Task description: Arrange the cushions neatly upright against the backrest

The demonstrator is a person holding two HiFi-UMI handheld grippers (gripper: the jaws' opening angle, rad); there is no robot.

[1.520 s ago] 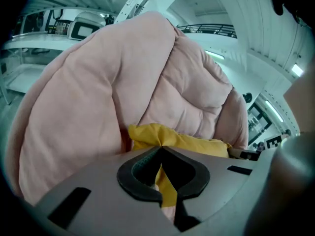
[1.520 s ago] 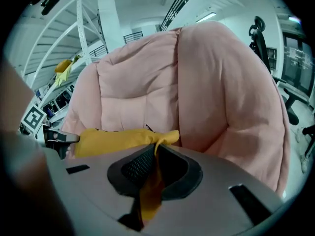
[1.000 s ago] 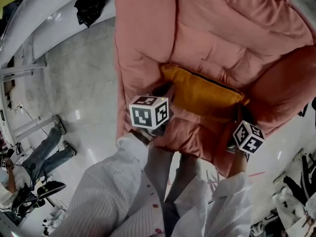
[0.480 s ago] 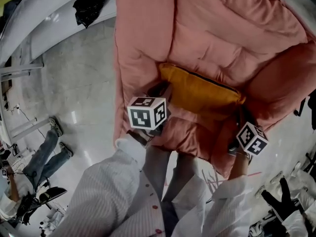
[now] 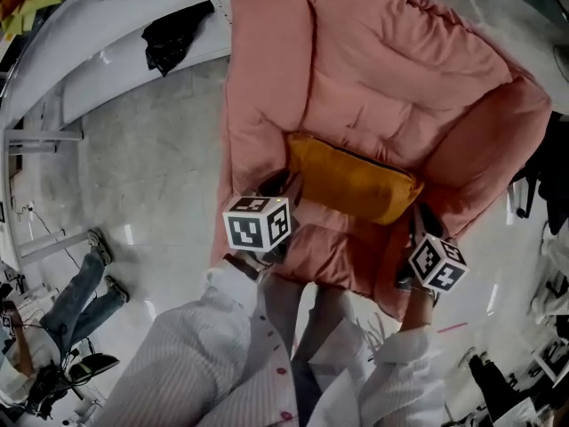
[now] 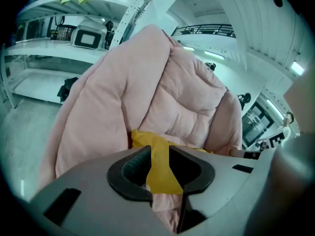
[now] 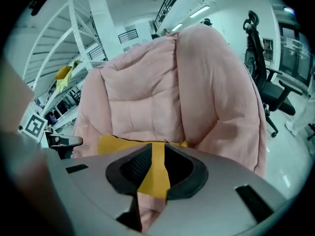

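A mustard-yellow cushion (image 5: 351,181) stands on its long edge on the seat of a puffy pink armchair, leaning on the backrest (image 5: 391,69). My left gripper (image 5: 276,185) hovers just off the cushion's left end. Its jaws have just been opening and are open, and the cushion (image 6: 142,139) shows beyond the gap, with nothing between the pads. My right gripper (image 5: 416,222) hangs near the cushion's right end. Its jaws stand a narrow gap apart, and through them I see the cushion (image 7: 118,142) farther off, not gripped.
The chair's fat armrests (image 5: 507,149) flank the seat. A black bag (image 5: 173,29) lies on a white ledge at the back left. Someone's jeans-clad legs (image 5: 84,278) are on the grey floor to the left. A black office chair (image 7: 263,77) stands to the right.
Both grippers have drawn back from the cushion toward me and risen a little. The head view has pulled away, showing more of the armchair. The cushion stays leaning on the backrest.
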